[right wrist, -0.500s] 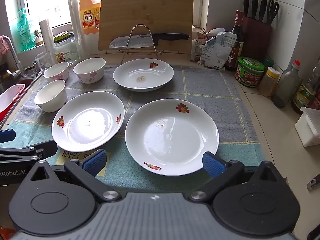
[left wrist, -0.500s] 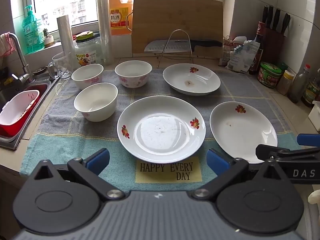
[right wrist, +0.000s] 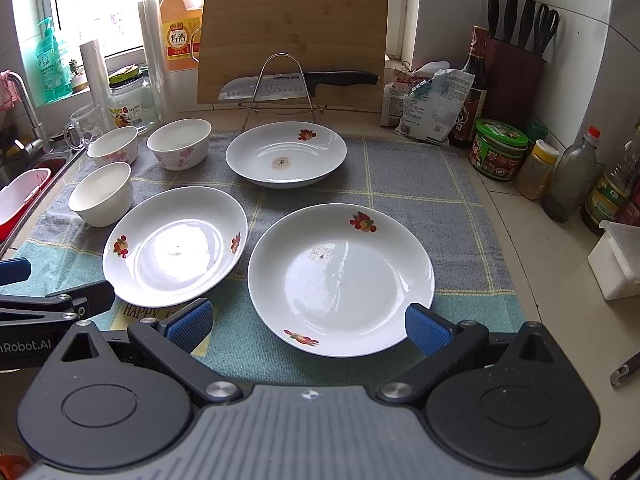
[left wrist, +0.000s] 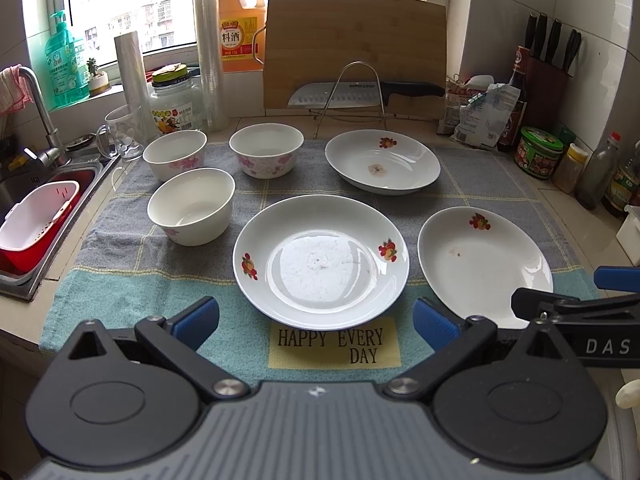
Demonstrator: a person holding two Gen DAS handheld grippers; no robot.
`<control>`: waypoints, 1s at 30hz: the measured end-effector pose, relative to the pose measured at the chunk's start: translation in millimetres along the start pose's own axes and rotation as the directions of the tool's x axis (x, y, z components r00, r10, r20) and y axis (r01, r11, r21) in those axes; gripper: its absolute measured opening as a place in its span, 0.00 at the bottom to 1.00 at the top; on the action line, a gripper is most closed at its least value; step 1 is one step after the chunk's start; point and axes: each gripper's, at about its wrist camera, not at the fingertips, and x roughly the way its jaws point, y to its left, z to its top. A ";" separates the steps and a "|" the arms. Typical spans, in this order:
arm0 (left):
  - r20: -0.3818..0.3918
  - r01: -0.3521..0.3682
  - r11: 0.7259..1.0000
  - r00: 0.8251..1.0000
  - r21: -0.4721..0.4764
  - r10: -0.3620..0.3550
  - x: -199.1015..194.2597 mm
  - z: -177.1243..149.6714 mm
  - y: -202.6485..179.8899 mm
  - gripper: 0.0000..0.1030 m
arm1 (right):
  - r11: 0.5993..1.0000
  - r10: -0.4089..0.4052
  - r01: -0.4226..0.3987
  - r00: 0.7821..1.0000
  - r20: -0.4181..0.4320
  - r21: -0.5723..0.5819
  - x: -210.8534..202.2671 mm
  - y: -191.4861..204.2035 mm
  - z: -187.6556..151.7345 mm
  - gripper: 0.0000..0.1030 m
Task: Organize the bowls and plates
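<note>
Three plates are laid on the mat (left wrist: 500,184): one (left wrist: 320,260) at its front edge, one (left wrist: 484,264) toward its front right corner, one (left wrist: 382,160) at its back edge. Three bowls (left wrist: 192,212) are grouped in its back left corner.

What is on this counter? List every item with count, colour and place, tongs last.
plates: three, white with red fruit prints, centre and right of the cloth
bowls: three, white with pink flowers, left of the cloth
dish cloth: one, grey and teal, under the dishes
cutting board: one, bamboo, leaning at the back
knife: one, black handle, on the wire rack
cooking wine jug: one, orange, by the window
knife block: one, dark red, back right corner
colander: one, red and white, in the sink
left tongs: open, empty
right tongs: open, empty
</note>
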 end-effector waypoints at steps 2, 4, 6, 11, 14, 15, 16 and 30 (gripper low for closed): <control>0.000 0.000 1.000 1.000 0.001 0.000 0.0 -0.2 0.3 0.99 | 1.000 -0.001 0.001 1.000 0.000 0.000 0.4 0.3 -0.2 1.00; 0.000 0.000 1.000 1.000 -0.001 0.000 -0.2 0.5 0.4 0.99 | 1.000 -0.001 0.001 1.000 -0.001 -0.001 -1.7 -0.7 2.2 1.00; -0.001 0.000 1.000 1.000 -0.002 0.000 -0.2 0.9 0.7 0.99 | 1.000 0.000 0.000 1.000 -0.002 -0.001 -3.6 -0.8 3.7 1.00; 0.000 -0.001 1.000 1.000 -0.003 0.001 0.8 1.8 2.2 0.99 | 1.000 -0.002 0.002 1.000 0.000 -0.003 -3.7 0.0 3.3 1.00; -0.001 -0.002 1.000 1.000 -0.003 0.002 2.0 1.9 2.4 0.99 | 1.000 0.000 0.000 1.000 -0.001 -0.002 -1.4 -0.7 4.4 1.00; 0.000 -0.002 1.000 1.000 -0.003 0.002 1.9 2.0 2.6 0.99 | 1.000 -0.001 0.001 1.000 0.000 -0.003 -2.1 0.1 4.6 1.00; 0.000 -0.002 1.000 1.000 -0.005 0.002 2.2 1.8 3.2 0.99 | 1.000 -0.002 0.002 1.000 0.000 -0.003 -2.5 0.0 4.2 1.00; 0.001 -0.013 1.000 1.000 -0.009 0.013 4.8 0.8 3.5 0.99 | 1.000 0.001 -0.001 1.000 0.002 -0.020 2.6 0.1 7.9 1.00</control>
